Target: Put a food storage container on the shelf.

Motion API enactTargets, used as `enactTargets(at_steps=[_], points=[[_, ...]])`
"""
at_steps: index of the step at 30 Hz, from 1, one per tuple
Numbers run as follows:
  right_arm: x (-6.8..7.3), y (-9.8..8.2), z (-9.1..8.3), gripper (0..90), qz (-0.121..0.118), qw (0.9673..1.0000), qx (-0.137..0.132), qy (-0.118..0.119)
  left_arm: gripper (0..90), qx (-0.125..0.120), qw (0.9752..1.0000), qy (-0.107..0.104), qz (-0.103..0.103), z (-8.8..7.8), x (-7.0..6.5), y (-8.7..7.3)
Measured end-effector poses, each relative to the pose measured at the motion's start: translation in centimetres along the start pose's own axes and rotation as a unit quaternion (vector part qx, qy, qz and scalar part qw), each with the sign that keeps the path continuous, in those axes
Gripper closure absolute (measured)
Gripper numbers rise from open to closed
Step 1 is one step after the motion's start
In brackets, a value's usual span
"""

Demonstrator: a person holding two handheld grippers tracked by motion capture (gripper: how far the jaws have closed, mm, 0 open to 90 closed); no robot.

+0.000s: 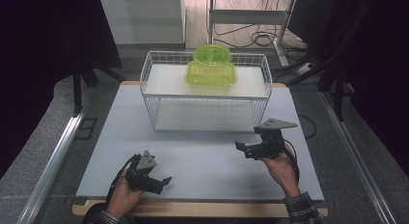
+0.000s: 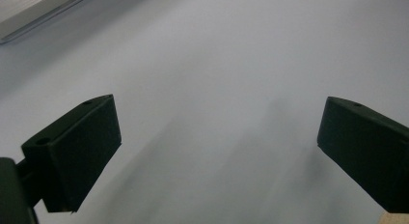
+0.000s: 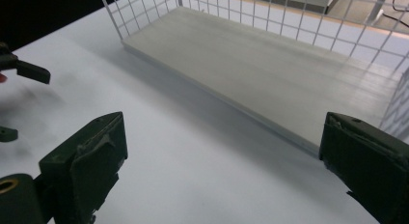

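Item: translucent lime-green plastic containers [image 1: 211, 67], two, stacked on the upper shelf of a white wire rack [image 1: 150, 96] at the far side of a pale grey table [image 1: 207, 166]. Left gripper [image 1: 161, 181] and right gripper [image 1: 243, 147]: jaws spread, empty, low over the near table, well apart from the containers. Step, as judged: approach not begun. Next move calls for a forward, raised reach over the rack's rim

Dim room, dark edges; both gripper views motion-blurred.
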State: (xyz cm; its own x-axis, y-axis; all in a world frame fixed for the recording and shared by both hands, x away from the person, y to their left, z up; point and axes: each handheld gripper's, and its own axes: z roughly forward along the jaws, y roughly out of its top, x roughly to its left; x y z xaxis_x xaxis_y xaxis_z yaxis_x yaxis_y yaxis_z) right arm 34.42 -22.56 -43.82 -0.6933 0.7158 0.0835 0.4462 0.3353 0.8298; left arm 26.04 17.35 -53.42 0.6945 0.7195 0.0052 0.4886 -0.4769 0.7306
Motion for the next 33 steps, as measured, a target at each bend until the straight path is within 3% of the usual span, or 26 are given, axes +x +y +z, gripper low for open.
enactTargets(at_steps=[21,33], points=[[-1.5,-4.3,-1.0,3.5,0.014,0.9986,0.025,-0.045,1.4,-0.002,1.0000,0.000,0.001,-0.1,0.0,0.0],[-1.6,-6.3,-0.4,3.5,0.013,0.9972,0.049,-0.055,1.4,0.000,1.0000,0.000,0.006,0.0,-0.1,0.0]])
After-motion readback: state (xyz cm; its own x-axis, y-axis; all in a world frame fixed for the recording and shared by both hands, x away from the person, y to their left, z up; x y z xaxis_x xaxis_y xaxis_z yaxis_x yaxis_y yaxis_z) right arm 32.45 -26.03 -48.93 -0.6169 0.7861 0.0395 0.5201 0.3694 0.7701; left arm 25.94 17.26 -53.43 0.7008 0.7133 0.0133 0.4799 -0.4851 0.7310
